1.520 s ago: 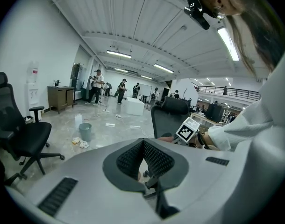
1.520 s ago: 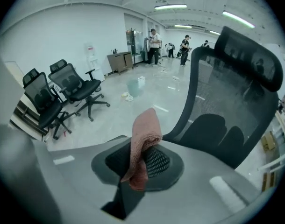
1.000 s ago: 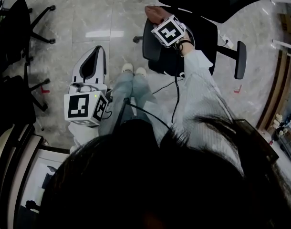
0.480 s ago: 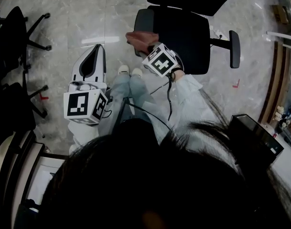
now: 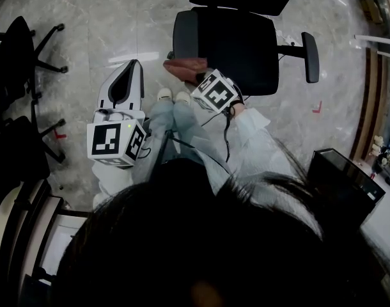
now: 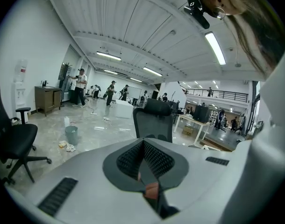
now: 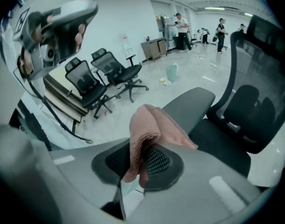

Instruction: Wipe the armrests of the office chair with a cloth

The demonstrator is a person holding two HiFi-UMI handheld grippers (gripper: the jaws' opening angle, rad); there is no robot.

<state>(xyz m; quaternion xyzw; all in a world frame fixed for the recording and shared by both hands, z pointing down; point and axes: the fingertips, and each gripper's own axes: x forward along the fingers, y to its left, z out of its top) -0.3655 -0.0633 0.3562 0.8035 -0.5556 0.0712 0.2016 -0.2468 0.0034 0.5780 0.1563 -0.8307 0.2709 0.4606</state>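
The black office chair (image 5: 236, 47) stands in front of me, with its left armrest (image 5: 180, 34) and right armrest (image 5: 310, 56) seen from above. A pink cloth (image 5: 184, 68) lies at the near end of the left armrest. My right gripper (image 5: 195, 77) is shut on it. In the right gripper view the cloth (image 7: 149, 127) bulges out of the right gripper (image 7: 140, 160), with the grey armrest pad (image 7: 191, 105) just behind it. My left gripper (image 5: 129, 70) hangs to the left over the floor, away from the chair. It (image 6: 145, 171) is shut with nothing in it.
Other black chairs (image 5: 19, 43) stand at the left, by a desk edge (image 5: 16, 229) at the lower left. My shoes (image 5: 172, 95) are just short of the chair. A black box (image 5: 342, 178) sits at the right. People and a bucket (image 6: 71, 134) are far off.
My right gripper has drawn the cloth along the left armrest from its far end to its near end, towards me. The left gripper has stayed where it was.
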